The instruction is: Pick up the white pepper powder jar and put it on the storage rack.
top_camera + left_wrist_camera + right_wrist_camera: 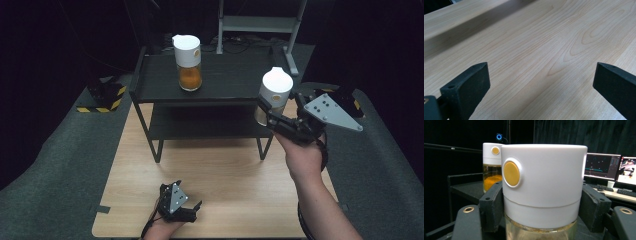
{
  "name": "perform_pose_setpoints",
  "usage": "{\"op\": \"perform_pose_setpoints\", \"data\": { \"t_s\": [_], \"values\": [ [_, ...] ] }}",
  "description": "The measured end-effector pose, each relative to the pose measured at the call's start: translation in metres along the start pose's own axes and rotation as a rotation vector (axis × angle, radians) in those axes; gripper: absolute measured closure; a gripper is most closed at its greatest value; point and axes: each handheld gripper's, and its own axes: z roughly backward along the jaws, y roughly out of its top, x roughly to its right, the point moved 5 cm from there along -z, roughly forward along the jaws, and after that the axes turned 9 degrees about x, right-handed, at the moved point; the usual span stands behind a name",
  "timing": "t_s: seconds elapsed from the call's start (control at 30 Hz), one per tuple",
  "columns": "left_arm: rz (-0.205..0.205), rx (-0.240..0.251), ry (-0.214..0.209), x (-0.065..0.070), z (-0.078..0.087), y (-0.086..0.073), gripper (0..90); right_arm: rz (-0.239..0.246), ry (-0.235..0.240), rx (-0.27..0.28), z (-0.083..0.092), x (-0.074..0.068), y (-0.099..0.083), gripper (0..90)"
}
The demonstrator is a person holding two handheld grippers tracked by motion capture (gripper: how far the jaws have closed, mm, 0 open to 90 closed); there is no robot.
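My right gripper (267, 112) is shut on a glass jar with a white lid (274, 89), held in the air beside the right end of the black two-tier shelf (150, 80). In the right gripper view the held jar (544, 185) sits upright between both jaws, a yellow button on its lid. A second white-lidded jar with orange contents (188, 62) stands on the shelf's top tier, and also appears as the far jar (491, 167) behind the held one. Low over the wooden table's front edge, my left gripper (192, 207) stands open with bare wood between its jaws.
The wooden table (220, 185) carries the shelf at its far half. Grey carpet surrounds the table. A yellow-and-black striped object (102, 97) lies on the floor at the left. A metal frame (260, 22) stands behind the shelf. Monitors (602, 166) glow in the background.
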Motion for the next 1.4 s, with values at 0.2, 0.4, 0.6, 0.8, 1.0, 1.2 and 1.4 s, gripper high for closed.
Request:
{"op": "perform_pose_setpoints", "data": {
  "t_s": [0.2, 0.4, 0.6, 0.8, 1.0, 1.2, 1.4],
  "values": [
    [0.000, 0.004, -0.001, 0.000, 0.000, 0.000, 1.3, 0.004, -0.013, -0.003, -0.014, 0.002, 0.005, 30.0],
    [0.010, 0.009, -0.004, -0.002, 0.001, -0.001, 1.2, 0.003, -0.023, 0.002, -0.026, 0.004, 0.008, 30.0],
    [0.017, 0.011, -0.009, -0.003, 0.001, -0.001, 1.3, 0.001, -0.034, -0.003, -0.046, 0.004, 0.013, 30.0],
    [0.017, 0.011, -0.010, -0.003, 0.001, -0.001, 1.2, 0.000, -0.043, -0.005, -0.059, 0.004, 0.014, 30.0],
    [0.018, 0.013, -0.011, -0.004, 0.001, -0.002, 1.3, -0.005, -0.057, -0.018, -0.076, 0.003, 0.013, 30.0],
    [0.023, 0.015, -0.014, -0.004, 0.002, -0.002, 1.2, -0.021, -0.070, -0.030, -0.090, 0.004, 0.005, 30.0],
    [0.029, 0.016, -0.015, -0.005, 0.002, -0.002, 1.2, -0.035, -0.082, -0.047, -0.103, 0.006, 0.000, 30.0]
  ]
}}
